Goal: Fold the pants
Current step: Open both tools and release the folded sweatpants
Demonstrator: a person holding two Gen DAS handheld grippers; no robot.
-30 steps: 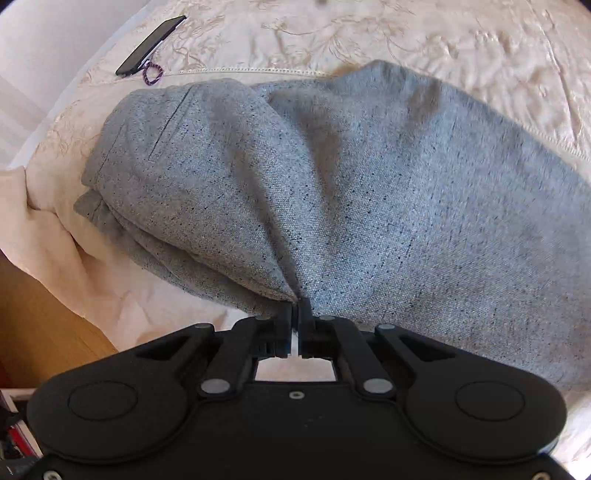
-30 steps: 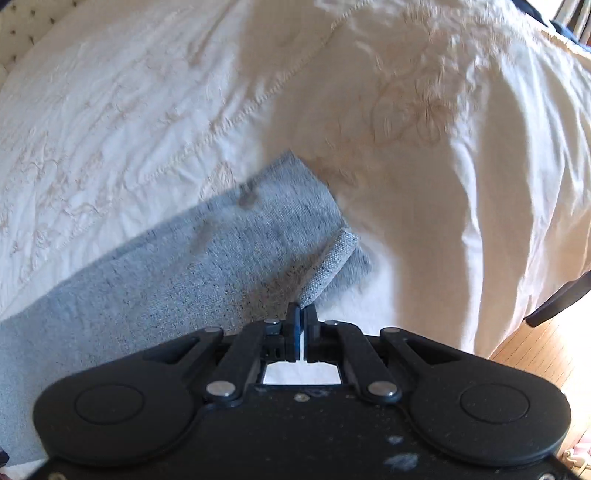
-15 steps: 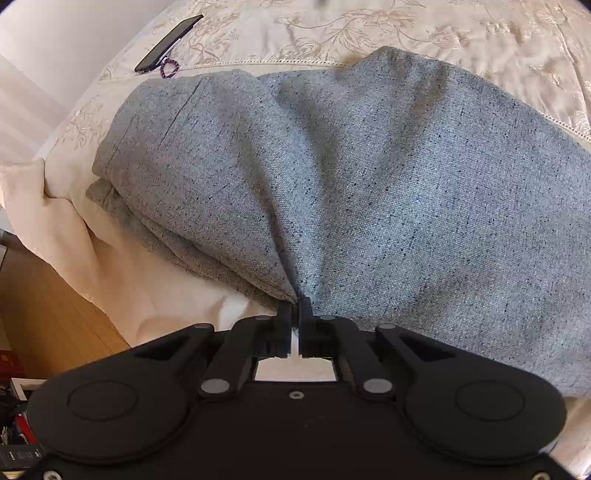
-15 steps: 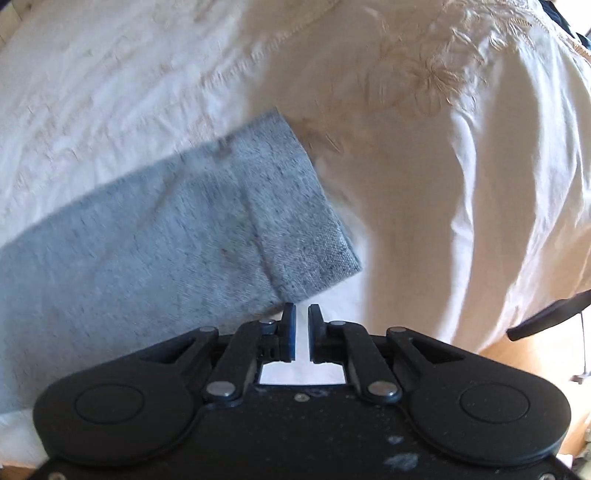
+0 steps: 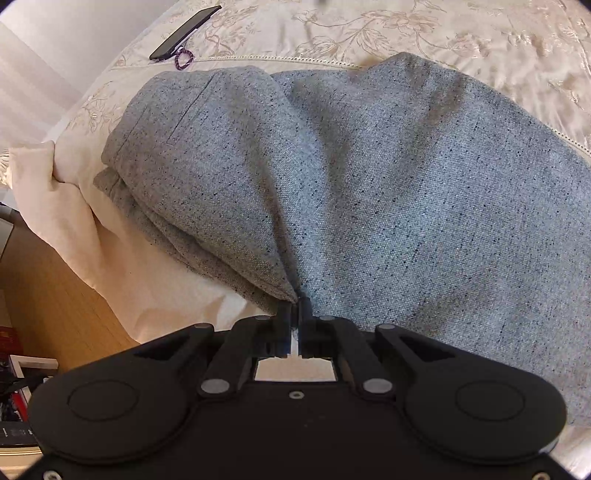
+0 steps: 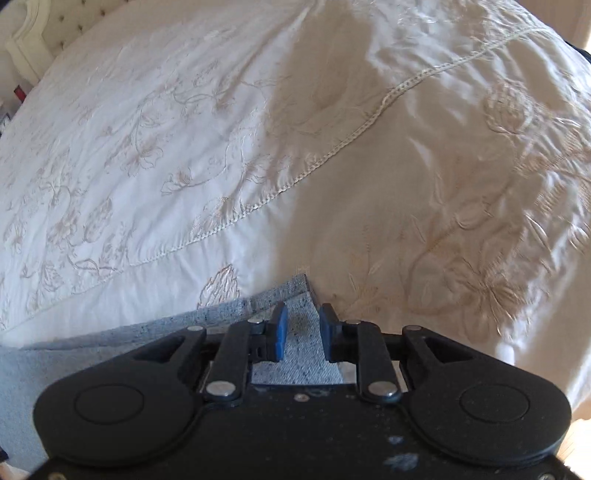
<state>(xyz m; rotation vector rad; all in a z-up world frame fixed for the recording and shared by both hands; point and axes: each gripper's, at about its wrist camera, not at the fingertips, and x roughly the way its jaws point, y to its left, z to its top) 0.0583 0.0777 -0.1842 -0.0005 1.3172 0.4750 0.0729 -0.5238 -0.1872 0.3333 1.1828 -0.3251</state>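
The grey flecked pants [image 5: 369, 177] lie across a cream embroidered bedspread [image 5: 369, 29]. In the left wrist view my left gripper [image 5: 294, 306] is shut on a pinch of the pants' near edge, with the waist part bunched to the left. In the right wrist view my right gripper [image 6: 302, 325] is open, its blue-padded fingers either side of the leg cuff [image 6: 295, 295], which lies flat under it and touches neither pad.
A black phone [image 5: 184, 31] with a purple strap lies at the far left of the bed. The bed edge drops to a wooden floor [image 5: 55, 295] at the left. The bedspread [image 6: 221, 129] stretches ahead of the right gripper, with a headboard [image 6: 33, 40] far left.
My right gripper has let go of the leg cuff, opened, and moved over it. My left gripper keeps its hold and the pants have shifted slightly nearer.
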